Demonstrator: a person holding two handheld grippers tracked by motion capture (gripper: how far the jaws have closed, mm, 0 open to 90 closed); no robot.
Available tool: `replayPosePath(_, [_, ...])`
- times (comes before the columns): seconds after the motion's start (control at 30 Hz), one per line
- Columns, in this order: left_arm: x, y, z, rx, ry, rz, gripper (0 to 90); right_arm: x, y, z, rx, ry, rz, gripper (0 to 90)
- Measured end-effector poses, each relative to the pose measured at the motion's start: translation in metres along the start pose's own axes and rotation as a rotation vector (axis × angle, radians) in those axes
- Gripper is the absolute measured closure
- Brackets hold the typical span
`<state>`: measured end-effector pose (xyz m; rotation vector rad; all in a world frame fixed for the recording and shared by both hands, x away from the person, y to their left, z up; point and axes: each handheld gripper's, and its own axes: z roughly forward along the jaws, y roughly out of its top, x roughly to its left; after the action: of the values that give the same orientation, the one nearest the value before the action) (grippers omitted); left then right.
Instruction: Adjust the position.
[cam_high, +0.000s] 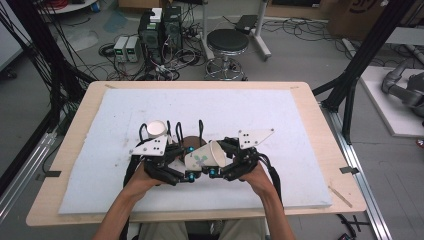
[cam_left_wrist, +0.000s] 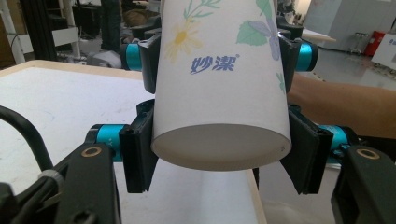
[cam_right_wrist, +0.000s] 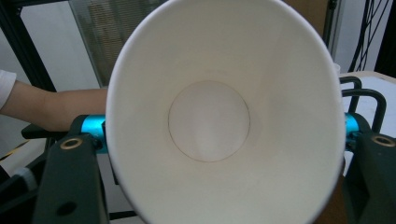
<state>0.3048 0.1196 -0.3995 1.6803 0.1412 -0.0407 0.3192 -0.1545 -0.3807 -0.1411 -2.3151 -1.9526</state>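
White pad on table. I see paper cup on its side btwn both grippers. L gripper pinches its base, R gripper pinches near rim.

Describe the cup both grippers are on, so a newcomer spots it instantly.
On the white mat covering the table, look near the front edge between the two hands. The held cup lies on its side between the left gripper and right gripper; unlike the plain cup standing behind, it has flower print.

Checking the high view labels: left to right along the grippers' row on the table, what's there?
Left hand → left gripper → flowered cup → right gripper → right hand. Both grippers are shut on the cup, which lies on its side between them.
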Motion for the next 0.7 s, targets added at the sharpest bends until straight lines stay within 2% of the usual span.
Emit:
replayPosePath(0.13, [-0.0006,-0.0004,0.0012,0.022,0.003,0.002,34.9,0.0,-0.0001,0.0004,0.006,-0.005,-0.007,29.9])
replayPosePath(0.17, [-0.0017,-0.0003,0.0029,0.036,0.022,0.005,31.2,0.0002,-0.0002,0.0005,0.009,-0.004,-0.007,29.9])
replayPosePath(0.2, [-0.0025,-0.0002,0.0043,0.047,0.046,0.01,18.6,0.0005,-0.0001,0.0006,0.011,-0.004,-0.006,29.9])
replayPosePath(0.23, [-0.0038,0.0003,0.0057,0.07,0.082,0.011,11.7,0.0001,-0.0001,0.0004,0.009,-0.009,-0.007,29.9])
replayPosePath(0.3, [-0.0039,0.0003,0.0062,0.074,0.061,0.01,5.6,-0.0003,0.0002,-0.0008,0.008,-0.013,-0.004,29.9])
replayPosePath(0.37, [-0.0044,0.001,0.0059,0.08,0.078,0.016,5.5,-0.0002,0.0003,-0.0013,0.012,-0.016,-0.003,29.9])
replayPosePath(0.53, [-0.0049,0.001,0.0049,0.083,0.063,0.009,5.5,-0.0005,0.0006,-0.0029,0.018,-0.025,0.0,29.9])
replayPosePath(0.7, [-0.0076,0.0016,0.0011,0.109,0.096,0.007,5.5,-0.0012,0.0007,-0.0055,0.02,-0.037,0.005,29.9])
